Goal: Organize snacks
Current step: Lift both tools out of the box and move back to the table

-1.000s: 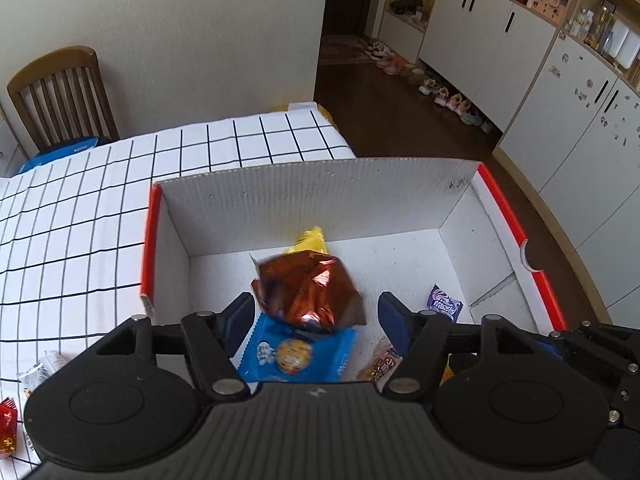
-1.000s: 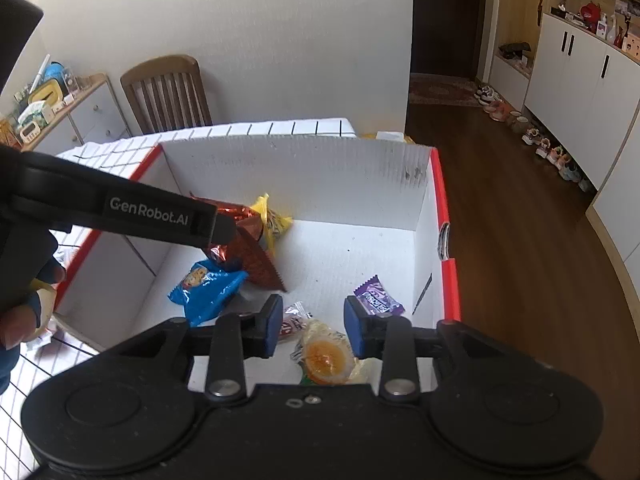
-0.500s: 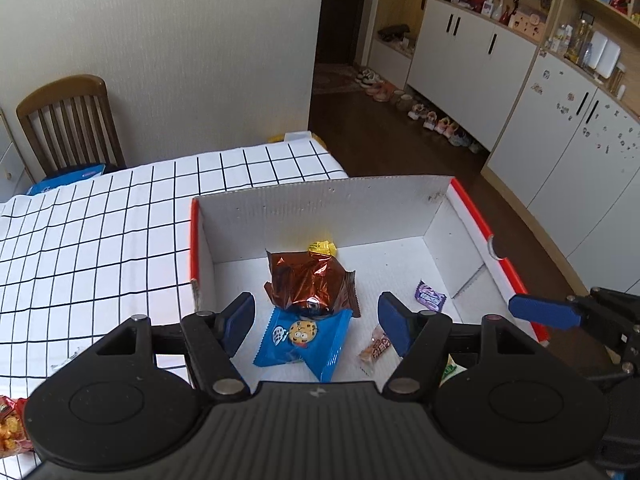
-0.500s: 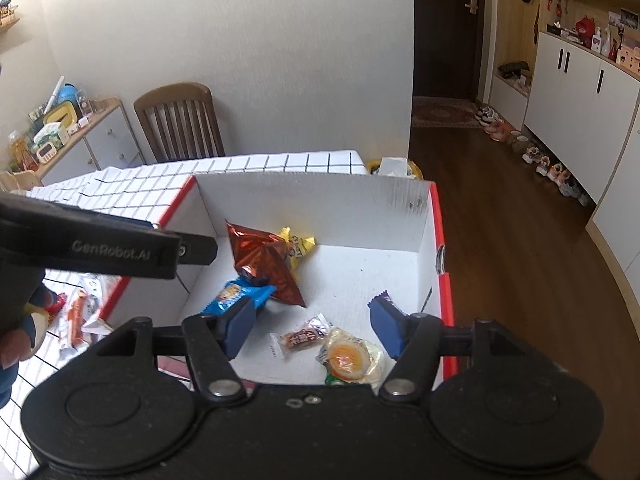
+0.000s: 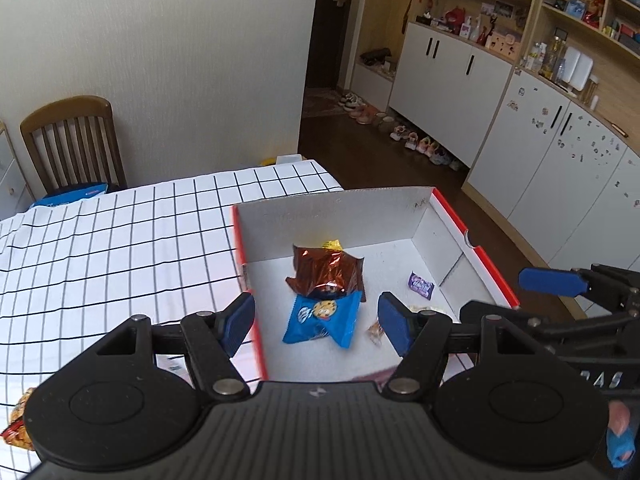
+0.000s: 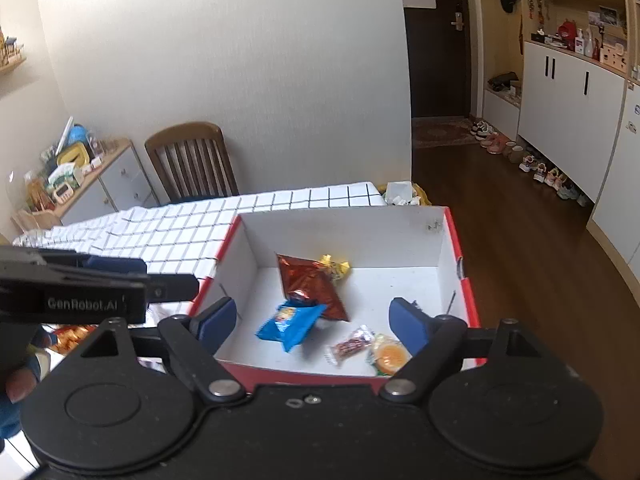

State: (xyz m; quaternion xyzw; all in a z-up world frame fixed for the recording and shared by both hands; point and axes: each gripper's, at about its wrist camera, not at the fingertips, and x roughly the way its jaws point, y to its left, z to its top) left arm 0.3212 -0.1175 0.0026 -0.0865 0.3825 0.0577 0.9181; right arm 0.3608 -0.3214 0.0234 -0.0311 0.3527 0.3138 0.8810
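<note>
A white cardboard box with red rims (image 5: 452, 210) (image 6: 460, 236) sits on the checked tablecloth. Inside lie a brown foil bag (image 5: 326, 270) (image 6: 308, 284), a blue cookie packet (image 5: 322, 318) (image 6: 290, 320), a yellow wrapper (image 5: 332, 245) (image 6: 336, 266), a purple candy (image 5: 420, 285), a small reddish bar (image 6: 352, 346) and an orange jelly cup (image 6: 390, 356). My left gripper (image 5: 316, 322) hangs open and empty above the box's near left side. Above the near rim, my right gripper (image 6: 312, 324) is open too, holding nothing.
More snacks lie on the cloth left of the box: an orange packet (image 5: 18, 426) (image 6: 74, 336). A wooden chair (image 5: 72, 144) stands behind the table (image 5: 120, 248). White cabinets (image 5: 452, 76) and shoes (image 5: 420, 146) line the floor to the right.
Both grippers have risen and drawn back from the box. The right gripper went from nearly shut over the jelly cup to open. The brown bag settled flat in the box.
</note>
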